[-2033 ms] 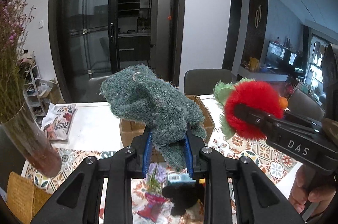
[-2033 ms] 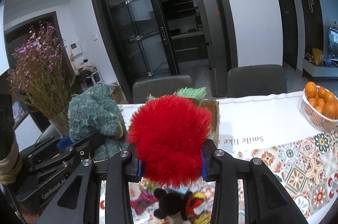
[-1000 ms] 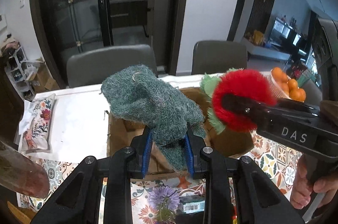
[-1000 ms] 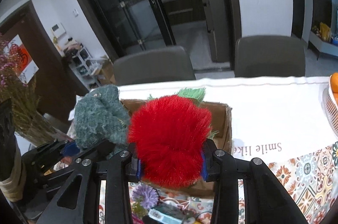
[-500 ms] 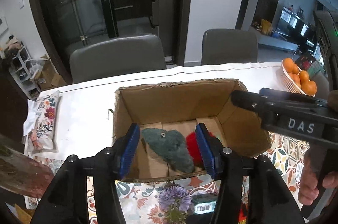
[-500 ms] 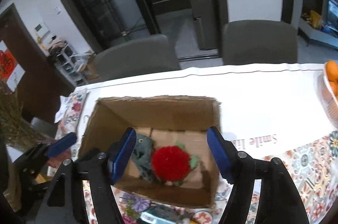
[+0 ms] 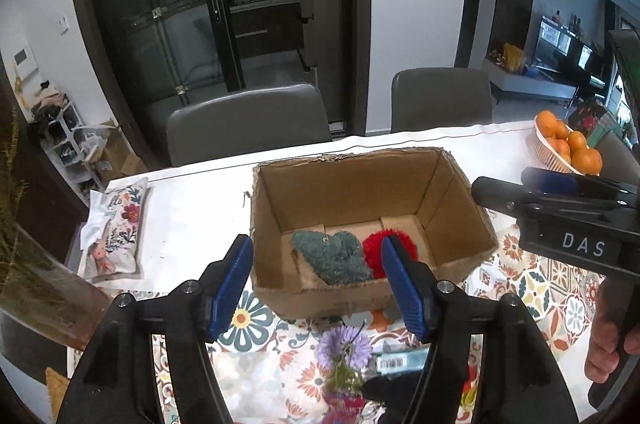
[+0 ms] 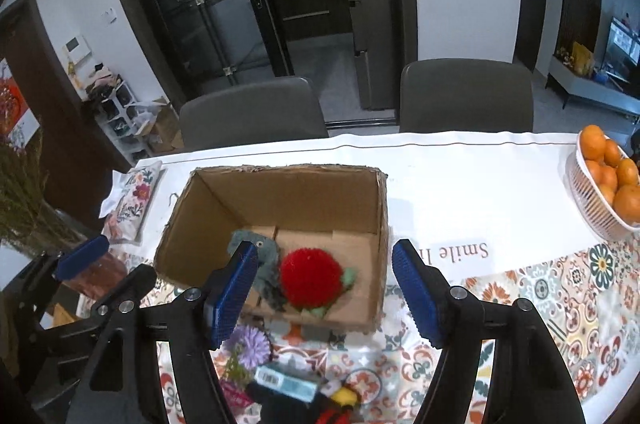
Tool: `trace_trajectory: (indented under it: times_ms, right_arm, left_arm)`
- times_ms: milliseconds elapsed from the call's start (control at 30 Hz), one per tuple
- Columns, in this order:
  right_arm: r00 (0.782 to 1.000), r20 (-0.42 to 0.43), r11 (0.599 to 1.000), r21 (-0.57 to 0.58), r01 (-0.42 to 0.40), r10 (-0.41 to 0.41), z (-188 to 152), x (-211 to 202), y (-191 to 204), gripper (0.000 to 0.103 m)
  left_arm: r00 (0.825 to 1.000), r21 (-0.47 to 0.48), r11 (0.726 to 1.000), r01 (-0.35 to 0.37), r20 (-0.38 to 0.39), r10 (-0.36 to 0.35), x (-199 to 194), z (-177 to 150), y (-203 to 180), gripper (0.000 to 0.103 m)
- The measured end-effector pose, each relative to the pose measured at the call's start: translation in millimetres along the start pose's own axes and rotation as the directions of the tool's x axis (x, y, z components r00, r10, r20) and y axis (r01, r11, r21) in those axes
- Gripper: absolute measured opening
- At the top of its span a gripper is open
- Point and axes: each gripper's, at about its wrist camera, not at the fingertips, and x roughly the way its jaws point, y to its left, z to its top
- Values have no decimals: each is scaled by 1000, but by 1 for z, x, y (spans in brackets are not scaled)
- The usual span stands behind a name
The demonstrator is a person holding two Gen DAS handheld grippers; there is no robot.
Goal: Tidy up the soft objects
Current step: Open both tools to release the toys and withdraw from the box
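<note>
Both grippers tilt steeply downward side by side. The left gripper (image 7: 318, 278) has just been opening its jaws, with nothing between them. The right gripper (image 8: 322, 290) holds its jaws wide and empty; a hand (image 7: 610, 340) grips its handle.

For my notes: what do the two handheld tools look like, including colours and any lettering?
Both the left tool and right tool are matte black with angular arms, silver screws and ribbed blue pads. The left view shows white "DAS" lettering on the right tool's side. No sleeves or cables show.
</note>
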Motion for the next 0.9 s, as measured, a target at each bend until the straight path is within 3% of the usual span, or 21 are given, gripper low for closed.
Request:
trace_trajectory:
  times_ms: [567,900]
  right_arm:
    - [1000,-22,998,-59,-5,4,-49,-48,19,71]
    - [993,-121,998,-70,0,-9,-82,-43,21,71]
  left_arm:
    - [999,20,1000,-17,-29,18,-52,-53,1,69]
    - [996,56,998,-16,-91,21,-59,-84,-2,71]
